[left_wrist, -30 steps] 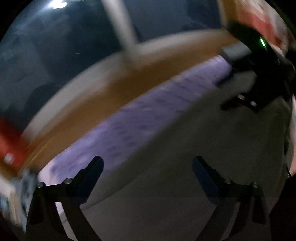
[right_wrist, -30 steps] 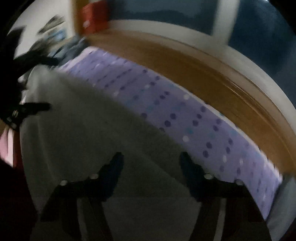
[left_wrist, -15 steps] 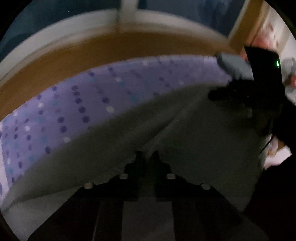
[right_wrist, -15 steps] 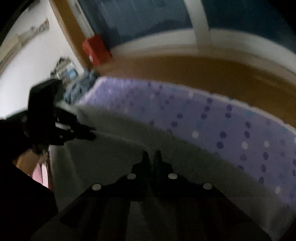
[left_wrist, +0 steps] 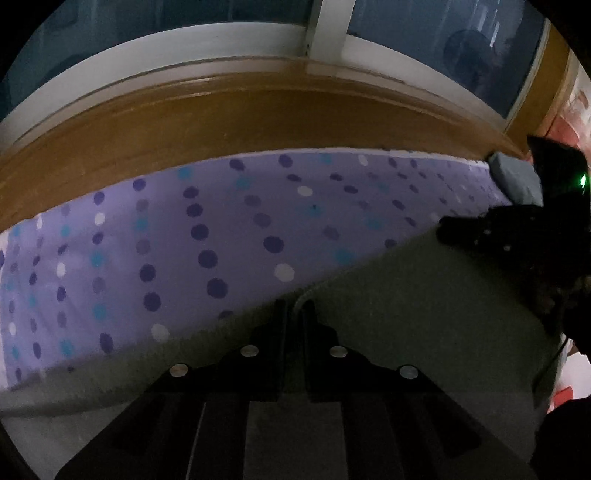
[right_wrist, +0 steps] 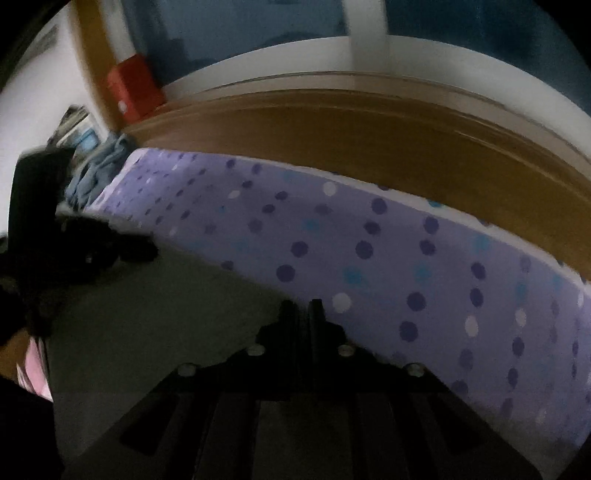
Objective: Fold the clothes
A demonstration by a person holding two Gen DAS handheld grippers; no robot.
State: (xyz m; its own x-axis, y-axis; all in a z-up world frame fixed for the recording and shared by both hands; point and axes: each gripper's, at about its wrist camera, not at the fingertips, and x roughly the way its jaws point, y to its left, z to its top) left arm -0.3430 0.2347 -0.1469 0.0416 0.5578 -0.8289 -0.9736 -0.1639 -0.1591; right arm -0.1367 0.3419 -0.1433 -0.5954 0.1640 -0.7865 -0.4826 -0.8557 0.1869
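A plain grey garment (left_wrist: 424, 306) lies spread on a purple polka-dot bedsheet (left_wrist: 221, 236). My left gripper (left_wrist: 294, 308) is shut on the garment's far edge, with cloth pinched between its fingers. In the right wrist view the same grey garment (right_wrist: 155, 314) fills the lower left, and my right gripper (right_wrist: 303, 308) is shut on its far edge too. Each gripper shows in the other's view as a dark shape: the right gripper (left_wrist: 454, 230) at the right edge, the left gripper (right_wrist: 144, 251) at the left. The garment's edge runs taut between them.
A brown wooden ledge (left_wrist: 258, 114) and a white window frame (left_wrist: 325, 26) run behind the bed. A grey-blue folded item (left_wrist: 515, 181) sits at the bed's far right. A crumpled blue cloth (right_wrist: 99, 170) and a red box (right_wrist: 135, 90) lie at the far left.
Both grippers, open a second ago above the garment, have shut on its far edge. The views have steadied and the garment's edge has drawn back, baring more sheet.
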